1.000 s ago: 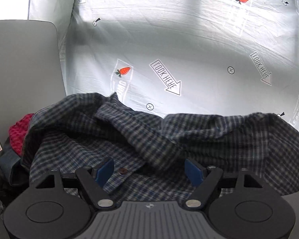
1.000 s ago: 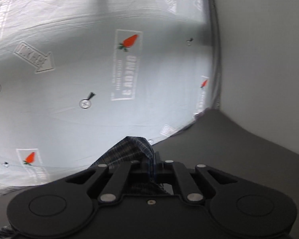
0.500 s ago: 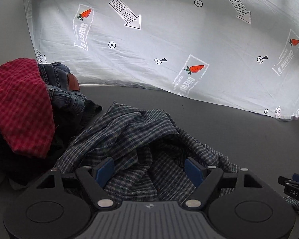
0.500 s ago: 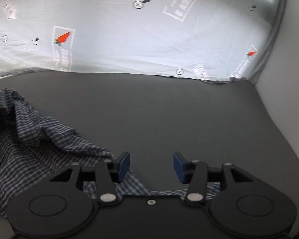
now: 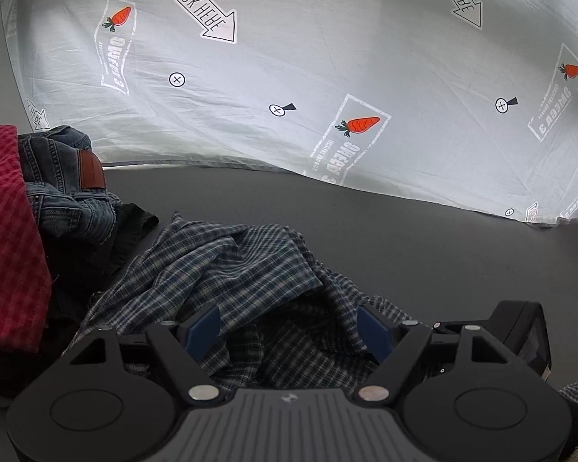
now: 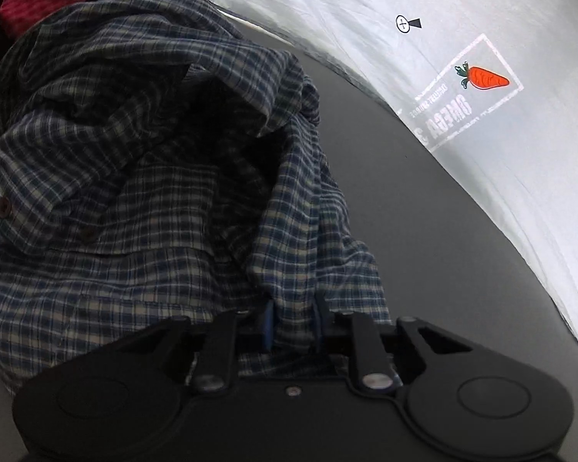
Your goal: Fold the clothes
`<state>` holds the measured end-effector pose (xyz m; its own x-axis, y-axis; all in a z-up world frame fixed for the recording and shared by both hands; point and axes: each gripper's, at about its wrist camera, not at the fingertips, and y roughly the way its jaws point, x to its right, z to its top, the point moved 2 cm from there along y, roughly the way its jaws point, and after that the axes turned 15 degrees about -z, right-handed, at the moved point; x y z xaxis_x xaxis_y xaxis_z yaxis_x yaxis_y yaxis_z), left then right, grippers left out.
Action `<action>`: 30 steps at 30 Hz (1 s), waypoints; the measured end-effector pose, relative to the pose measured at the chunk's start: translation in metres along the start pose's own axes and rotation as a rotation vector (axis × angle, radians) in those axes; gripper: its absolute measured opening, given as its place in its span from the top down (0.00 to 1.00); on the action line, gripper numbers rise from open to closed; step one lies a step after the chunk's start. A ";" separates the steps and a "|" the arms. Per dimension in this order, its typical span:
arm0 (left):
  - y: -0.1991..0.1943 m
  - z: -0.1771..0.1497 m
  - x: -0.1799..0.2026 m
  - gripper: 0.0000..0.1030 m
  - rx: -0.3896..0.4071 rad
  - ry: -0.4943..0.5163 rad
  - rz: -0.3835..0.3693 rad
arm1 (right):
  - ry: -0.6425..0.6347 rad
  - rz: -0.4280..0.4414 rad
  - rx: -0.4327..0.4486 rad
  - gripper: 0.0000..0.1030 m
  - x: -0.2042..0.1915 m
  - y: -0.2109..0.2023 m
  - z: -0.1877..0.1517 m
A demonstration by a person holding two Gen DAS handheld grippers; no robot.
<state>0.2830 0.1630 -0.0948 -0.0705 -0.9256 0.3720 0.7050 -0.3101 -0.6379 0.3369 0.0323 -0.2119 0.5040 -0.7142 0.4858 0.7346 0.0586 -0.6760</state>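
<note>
The crumpled blue plaid shirt (image 5: 227,273) lies bunched on the smooth grey counter (image 5: 404,238). The left hand-held gripper (image 5: 289,333) hangs spread wide above its folds. The right hand-held gripper (image 6: 293,317) pinches a soft ridge of it.

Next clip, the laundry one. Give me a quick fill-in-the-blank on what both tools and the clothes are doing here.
1. The right tool is shut on the ____ shirt.
2. The left tool hovers over that shirt with its jaws ____.
3. Left of the shirt, the jeans lie beside a ____ checked cloth.
4. The backdrop carries orange ____ prints.

Missing words: plaid; open; red; carrot
</note>
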 end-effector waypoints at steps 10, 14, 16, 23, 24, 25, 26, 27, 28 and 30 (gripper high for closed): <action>0.005 -0.010 -0.013 0.23 -0.096 -0.203 -0.202 | 0.324 0.352 0.213 0.90 0.029 -0.100 0.026; -0.006 -0.023 -0.035 0.23 -0.100 -0.427 -0.282 | 0.279 0.420 0.256 0.92 0.017 -0.112 0.029; -0.008 -0.031 -0.041 0.22 -0.105 -0.489 -0.295 | 0.214 0.434 0.290 0.93 0.006 -0.123 0.030; 0.008 -0.053 -0.058 0.27 -0.176 -0.702 -0.342 | 0.085 0.467 0.348 0.95 -0.014 -0.143 0.027; 0.009 -0.056 -0.060 0.33 -0.175 -0.729 -0.334 | 0.084 0.468 0.345 0.95 -0.014 -0.144 0.025; 0.011 -0.057 -0.062 0.42 -0.178 -0.747 -0.323 | 0.083 0.469 0.342 0.95 -0.013 -0.145 0.024; 0.012 -0.059 -0.064 0.47 -0.181 -0.765 -0.313 | 0.082 0.470 0.339 0.95 -0.013 -0.146 0.022; 0.013 -0.061 -0.066 0.52 -0.183 -0.781 -0.304 | 0.080 0.471 0.337 0.95 -0.013 -0.147 0.021; 0.014 -0.061 -0.065 0.58 -0.182 -0.787 -0.308 | 0.079 0.473 0.334 0.95 -0.013 -0.148 0.019; 0.016 -0.060 -0.063 0.68 -0.181 -0.787 -0.304 | 0.075 0.476 0.323 0.95 -0.012 -0.150 0.016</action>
<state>0.2567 0.2030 -0.1688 0.3190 -0.3975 0.8604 0.6070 -0.6116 -0.5075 0.2280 0.0435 -0.1079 0.7877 -0.6040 0.1215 0.5426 0.5866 -0.6012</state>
